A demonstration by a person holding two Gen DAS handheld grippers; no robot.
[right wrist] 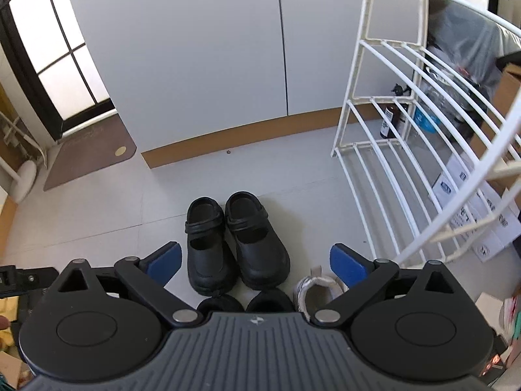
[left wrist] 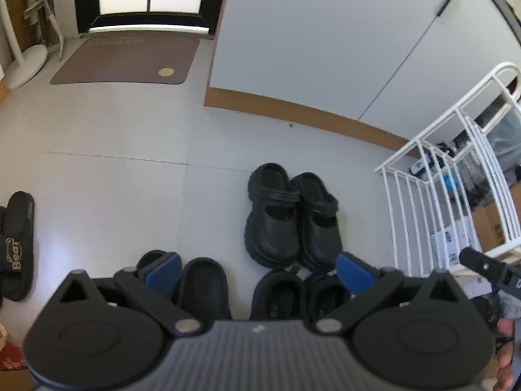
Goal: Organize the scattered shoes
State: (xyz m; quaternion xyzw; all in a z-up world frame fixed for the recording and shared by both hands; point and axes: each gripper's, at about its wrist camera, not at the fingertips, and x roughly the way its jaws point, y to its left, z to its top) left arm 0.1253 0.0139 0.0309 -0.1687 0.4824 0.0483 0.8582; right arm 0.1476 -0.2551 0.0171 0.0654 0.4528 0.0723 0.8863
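Left wrist view: the left gripper [left wrist: 259,273] hangs over a pale tiled floor [left wrist: 107,195] with its blue-padded fingers [left wrist: 162,272] spread wide apart and nothing between them. Straight ahead a pair of chunky black clogs [left wrist: 291,218] stands side by side, touching each other, toes toward the camera. Nearer the gripper lie a pair of black fuzzy slippers [left wrist: 301,293], partly hidden by the gripper body, and to their left a pair of plain black slides [left wrist: 203,283], one of them mostly covered by the left finger. Well apart at the left edge lies a black slide with "Bear" lettering [left wrist: 18,247]. A white wire rack [left wrist: 449,176] stands to the right, a grey cabinet [left wrist: 325,49] rises behind the clogs, and a brown doormat [left wrist: 125,60] lies before a glass door. At the lower right edge a bit of the right gripper's arm shows.

In the right wrist view, the right gripper [right wrist: 255,262] also has its fingers [right wrist: 346,265] wide apart, empty. The black clogs [right wrist: 236,241] sit on the floor [right wrist: 97,215] in front of it, between the finger lines. The fuzzy slippers [right wrist: 244,303] peek out just above the gripper body, and a white and grey sneaker [right wrist: 317,290] lies just beside them near the right finger. The white rack [right wrist: 407,150] fills the right side, with the cabinet [right wrist: 195,49] behind.
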